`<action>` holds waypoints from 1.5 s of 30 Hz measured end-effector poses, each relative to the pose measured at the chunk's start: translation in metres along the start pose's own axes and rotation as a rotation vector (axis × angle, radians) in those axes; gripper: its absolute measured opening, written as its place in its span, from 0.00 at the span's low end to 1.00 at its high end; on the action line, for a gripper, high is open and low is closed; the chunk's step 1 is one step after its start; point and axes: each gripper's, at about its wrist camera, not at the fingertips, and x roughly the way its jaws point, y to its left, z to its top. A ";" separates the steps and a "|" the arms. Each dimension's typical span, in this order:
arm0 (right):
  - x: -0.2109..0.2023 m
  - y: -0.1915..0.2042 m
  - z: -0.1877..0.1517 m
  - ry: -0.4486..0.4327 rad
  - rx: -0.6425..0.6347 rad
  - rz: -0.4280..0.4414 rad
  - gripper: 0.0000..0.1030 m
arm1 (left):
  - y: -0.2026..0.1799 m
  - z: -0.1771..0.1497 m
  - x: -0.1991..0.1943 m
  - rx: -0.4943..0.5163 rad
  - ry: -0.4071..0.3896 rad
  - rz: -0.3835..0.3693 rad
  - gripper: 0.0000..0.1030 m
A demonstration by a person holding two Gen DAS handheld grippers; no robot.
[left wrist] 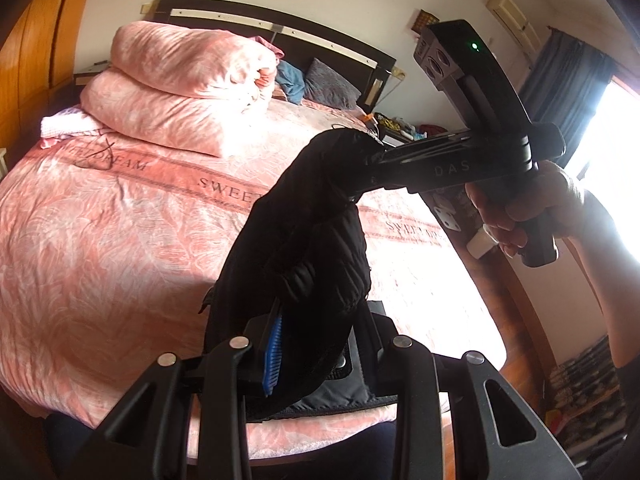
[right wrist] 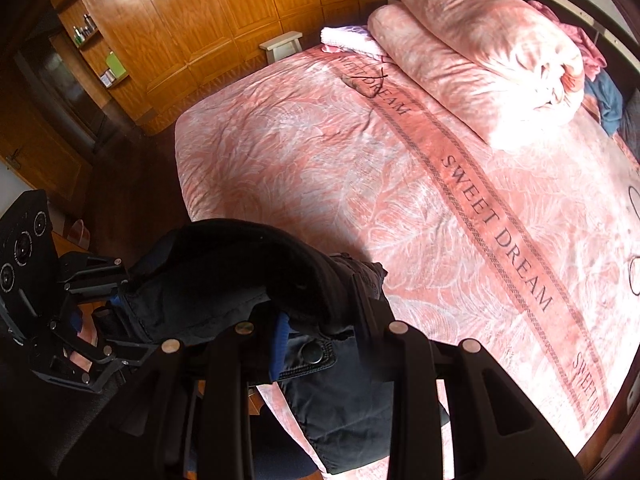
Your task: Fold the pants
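Note:
The dark pants (left wrist: 316, 240) hang in the air above the near edge of the bed (left wrist: 120, 240), held at the waistband by both grippers. My left gripper (left wrist: 308, 344) is shut on one end of the waistband, beside its blue pad. My right gripper (left wrist: 360, 152) shows in the left wrist view, shut on the other end. In the right wrist view the pants (right wrist: 248, 280) span between my right gripper (right wrist: 312, 340) and my left gripper (right wrist: 116, 300). A snap button (right wrist: 312, 352) shows on the waistband. The legs drop below the view.
The pink bedspread (right wrist: 400, 184) reads SWEET DREAM. A folded pink duvet (left wrist: 180, 92) and pillows sit at the headboard end. Wooden wardrobes (right wrist: 240, 8) stand beyond the bed's far side. A cluttered nightstand (left wrist: 400, 128) and bright window (left wrist: 616, 128) are on the right.

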 end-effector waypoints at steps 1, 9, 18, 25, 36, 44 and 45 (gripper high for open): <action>0.000 -0.002 -0.004 0.000 0.004 -0.003 0.27 | -0.004 -0.002 0.003 0.009 0.006 -0.002 0.31; -0.007 -0.012 -0.028 0.012 0.016 -0.037 0.27 | -0.030 -0.012 0.020 0.053 0.042 -0.021 0.31; -0.013 -0.025 -0.060 0.012 0.043 -0.066 0.27 | -0.056 -0.023 0.042 0.093 0.084 -0.044 0.31; -0.013 -0.044 -0.088 0.014 0.074 -0.070 0.26 | -0.074 -0.032 0.065 0.137 0.127 -0.052 0.31; -0.005 -0.079 -0.134 0.001 0.121 -0.055 0.26 | -0.100 -0.049 0.107 0.177 0.207 -0.059 0.31; 0.007 -0.106 -0.172 0.009 0.158 -0.041 0.26 | -0.117 -0.065 0.143 0.197 0.274 -0.057 0.31; 0.009 -0.109 -0.175 0.012 0.163 -0.038 0.26 | -0.118 -0.067 0.148 0.198 0.282 -0.056 0.31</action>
